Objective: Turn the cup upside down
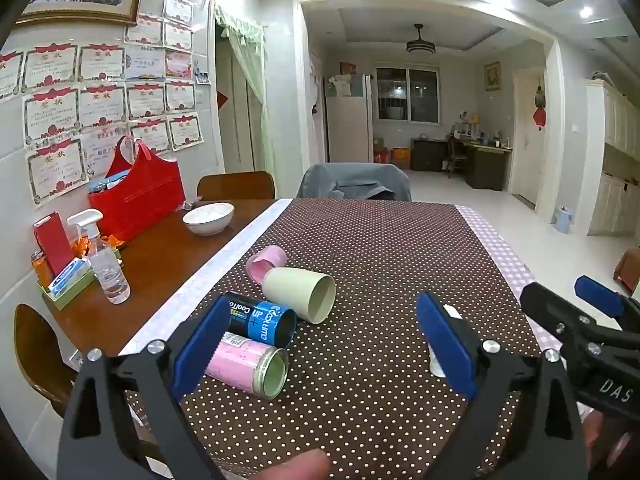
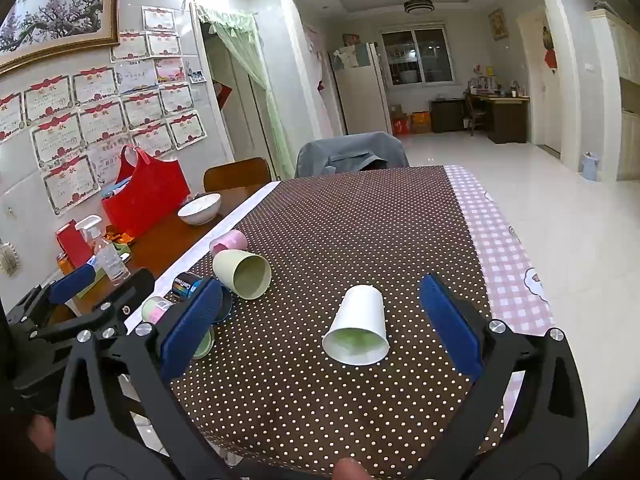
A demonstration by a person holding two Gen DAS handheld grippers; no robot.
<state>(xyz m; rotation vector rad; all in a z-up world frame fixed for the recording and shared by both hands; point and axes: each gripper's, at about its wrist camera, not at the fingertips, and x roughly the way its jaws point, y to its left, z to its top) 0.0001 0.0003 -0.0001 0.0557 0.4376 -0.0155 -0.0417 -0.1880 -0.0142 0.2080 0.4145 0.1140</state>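
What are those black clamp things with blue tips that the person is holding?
Two handheld grippers. The left gripper and right gripper each have black angular plastic arms, silver screws and two ribbed blue finger pads. White letters "DAS" mark one body. Bare fingertips show; no cables or sleeves are visible.

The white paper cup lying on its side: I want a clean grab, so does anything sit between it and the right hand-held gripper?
Nothing visible does. The white paper cup lies on bare dotted tablecloth, mouth toward the open right hand-held gripper, between its fingers' lines. The green cup and the other cups lie off to the left.
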